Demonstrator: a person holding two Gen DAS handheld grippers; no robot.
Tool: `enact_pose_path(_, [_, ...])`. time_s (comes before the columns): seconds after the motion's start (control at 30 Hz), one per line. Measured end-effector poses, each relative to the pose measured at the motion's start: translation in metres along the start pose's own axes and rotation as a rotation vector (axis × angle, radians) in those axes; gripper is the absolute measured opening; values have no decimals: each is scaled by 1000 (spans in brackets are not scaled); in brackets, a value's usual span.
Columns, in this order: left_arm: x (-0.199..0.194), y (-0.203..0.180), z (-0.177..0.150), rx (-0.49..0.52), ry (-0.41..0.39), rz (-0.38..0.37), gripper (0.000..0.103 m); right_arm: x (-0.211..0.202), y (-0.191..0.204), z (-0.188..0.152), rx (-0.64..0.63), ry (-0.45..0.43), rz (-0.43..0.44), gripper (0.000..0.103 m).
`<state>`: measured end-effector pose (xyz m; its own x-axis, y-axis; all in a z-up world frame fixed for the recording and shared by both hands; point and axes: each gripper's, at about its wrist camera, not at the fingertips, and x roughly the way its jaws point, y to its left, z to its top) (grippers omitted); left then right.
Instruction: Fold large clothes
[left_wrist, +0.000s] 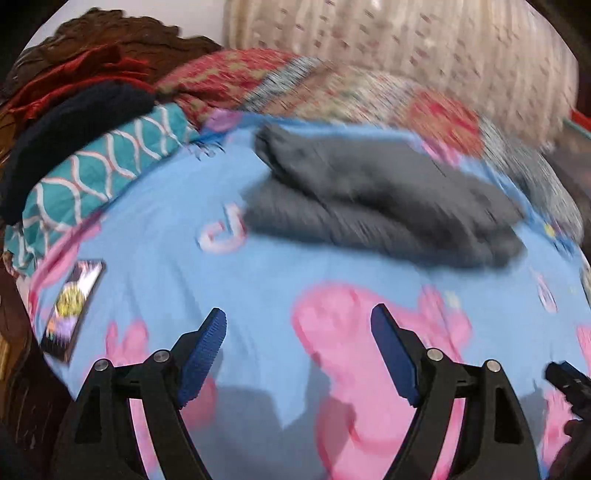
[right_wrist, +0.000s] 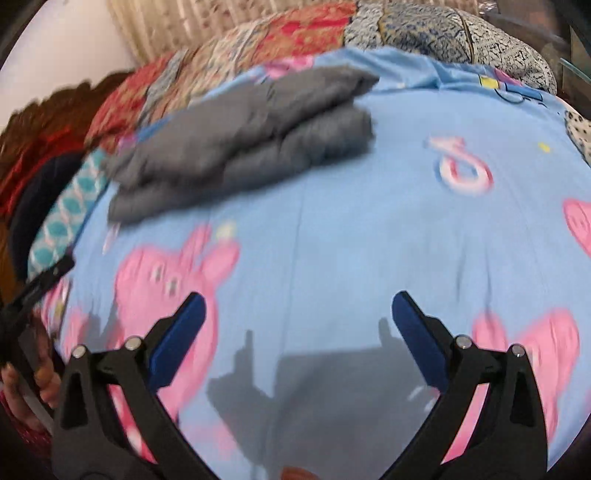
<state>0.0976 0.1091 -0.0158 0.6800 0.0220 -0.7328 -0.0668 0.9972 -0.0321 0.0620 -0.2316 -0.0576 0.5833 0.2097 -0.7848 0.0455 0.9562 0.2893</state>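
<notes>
Both grippers' jaws wide, empty, above blue sheet (left_wrist: 155, 236); folded grey garment (right_wrist: 240, 144) beyond

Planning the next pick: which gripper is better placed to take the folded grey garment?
Probably the left gripper: the grey garment lies almost straight ahead of its open jaws. From the right gripper, also open and empty, the garment sits off to the left.

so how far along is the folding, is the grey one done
Done: the grey garment lies folded in layers on the blue cartoon sheet. In hand: nothing; left gripper and right gripper have open, empty jaws. Left: possibly the clothes pile beside it.
</notes>
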Motion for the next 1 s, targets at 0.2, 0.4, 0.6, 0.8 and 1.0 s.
enact_pose_path(0.2, [-47, -22, -47, 57, 36, 6, 98, -43, 13, -63, 22, 22, 19, 96])
enact_pose_path(0.4, [-81, -22, -73, 61, 42, 39, 99, -73, 23, -91, 21, 9, 49, 96])
enact_pose_path(0.6, [-98, -21, -87, 86, 64, 71, 100, -88, 26, -101, 38, -8, 75, 96])
enact_pose_path(0.8, [-109, -19, -99, 117, 64, 83, 101, -96, 24, -108, 61, -13, 101, 96])
enact_pose_path(1.0, [-118, -23, -104, 160, 48, 106, 101, -104, 17, -113, 86, -25, 110, 96])
